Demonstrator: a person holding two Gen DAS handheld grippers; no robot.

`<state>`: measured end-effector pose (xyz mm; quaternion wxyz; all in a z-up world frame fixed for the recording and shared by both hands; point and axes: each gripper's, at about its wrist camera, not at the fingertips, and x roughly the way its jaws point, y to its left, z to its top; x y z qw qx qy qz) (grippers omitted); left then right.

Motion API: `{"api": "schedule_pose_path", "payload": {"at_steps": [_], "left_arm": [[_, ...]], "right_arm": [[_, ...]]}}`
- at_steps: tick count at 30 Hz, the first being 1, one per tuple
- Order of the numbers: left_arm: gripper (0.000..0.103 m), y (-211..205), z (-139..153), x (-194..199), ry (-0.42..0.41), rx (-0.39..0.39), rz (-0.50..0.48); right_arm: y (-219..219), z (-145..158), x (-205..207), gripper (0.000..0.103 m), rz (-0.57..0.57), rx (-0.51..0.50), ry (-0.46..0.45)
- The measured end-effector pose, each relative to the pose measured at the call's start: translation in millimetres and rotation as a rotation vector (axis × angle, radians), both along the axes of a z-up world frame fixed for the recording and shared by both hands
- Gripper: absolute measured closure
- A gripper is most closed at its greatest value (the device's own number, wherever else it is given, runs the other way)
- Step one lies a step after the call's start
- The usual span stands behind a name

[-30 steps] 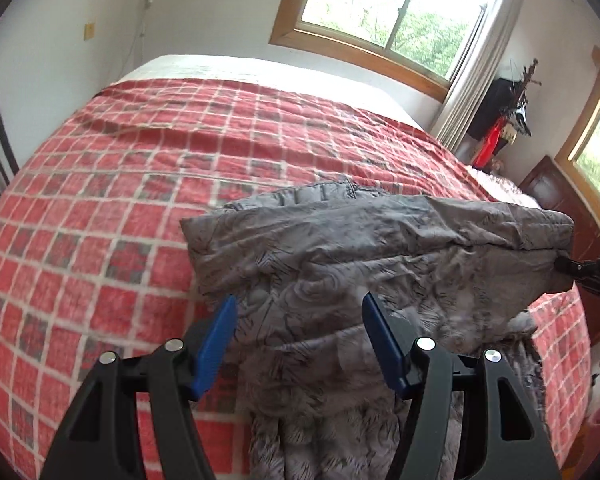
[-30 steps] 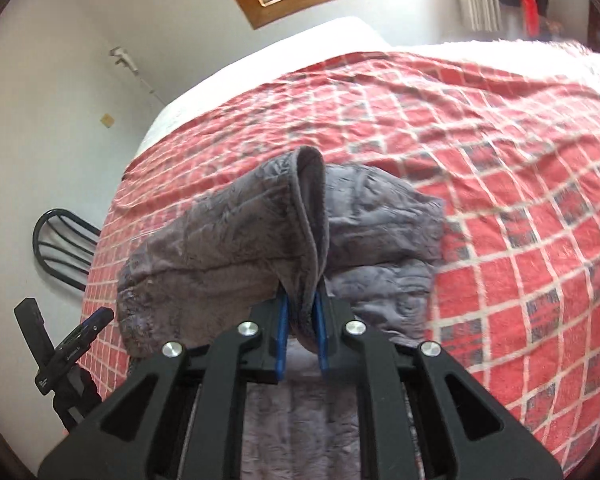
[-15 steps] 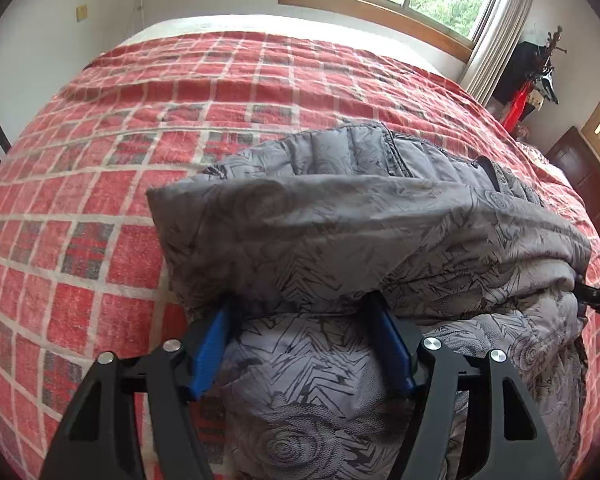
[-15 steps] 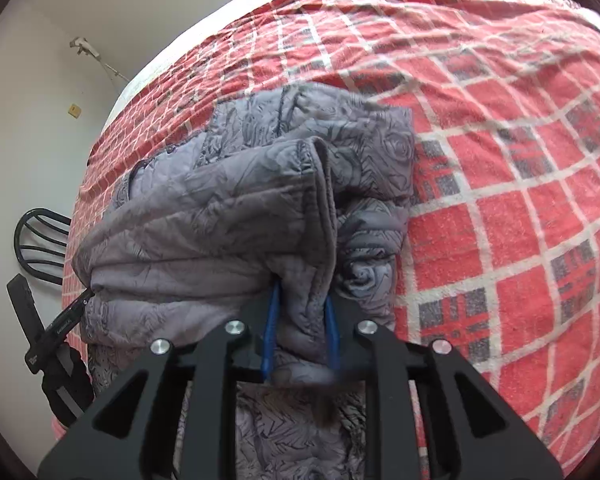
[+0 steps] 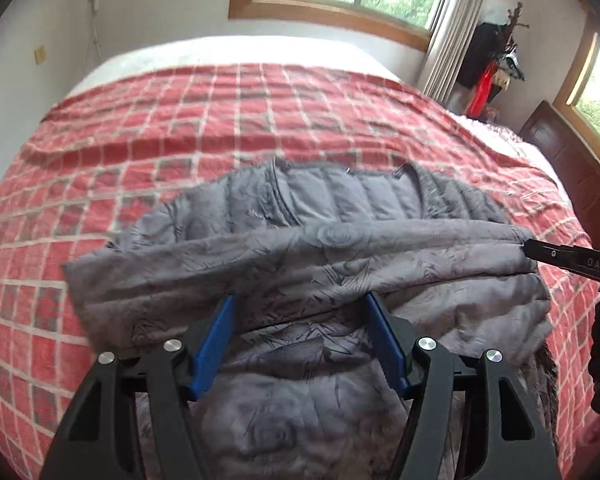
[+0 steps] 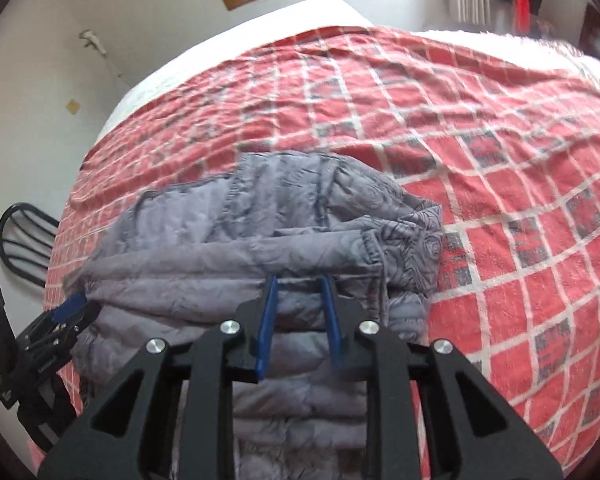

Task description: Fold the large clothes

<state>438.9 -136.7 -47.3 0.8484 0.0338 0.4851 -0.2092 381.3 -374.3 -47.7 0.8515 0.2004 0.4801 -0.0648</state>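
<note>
The grey quilted jacket lies on the bed, on the red checked bedspread, at the near edge of the bed and roughly midway along it. Part of the jacket hangs over that near edge. A folded band of the jacket runs across the garment from side to side, resting on top of the layer beneath it.

The left gripper stands at the near side of this folded band. Its blue pads are wide apart, and the band's edge lies over their tips; the fabric spans the gap, but the pads do not visibly press on it.

The right gripper stands at the other end of the same band, near the jacket's right-hand side. Its jaws are narrowly apart and closing. The band's edge sits at the pad tips; no fabric is clearly pinched between them.

The bedspread stops short of the far edge of the bed, where white bedding shows. A black chair stands beside the bed's left edge.
</note>
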Motion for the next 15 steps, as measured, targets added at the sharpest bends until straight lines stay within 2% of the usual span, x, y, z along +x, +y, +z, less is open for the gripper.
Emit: {"api": "schedule_pose_path", "payload": {"at_steps": [5, 7, 9, 10, 12, 15], "left_arm": [[0.034, -13.2, -21.8, 22.5, 0.024, 0.063, -0.007], [0.034, -14.7, -25.3, 22.8, 0.027, 0.081, -0.013], [0.035, -12.8, -23.0, 22.4, 0.035, 0.075, -0.013], [0.036, -8.8, -18.5, 20.4, 0.042, 0.063, -0.010], [0.037, 0.1, -6.9, 16.1, 0.037, 0.041, 0.009], [0.037, 15.0, 18.4, -6.9, -0.032, 0.003, 0.019]], "right_arm": [[-22.6, -33.1, 15.0, 0.087, -0.045, 0.112, 0.038], [-23.4, -36.7, 14.4, 0.087, -0.044, 0.128, 0.037], [-23.3, -29.8, 8.5, 0.087, -0.050, 0.129, 0.033], [-21.7, -24.4, 3.7, 0.082, -0.048, 0.124, 0.027], [-16.6, -4.7, -12.2, 0.081, -0.024, 0.114, -0.020], [-3.4, 16.4, -30.9, 0.081, 0.032, 0.095, -0.062]]}}
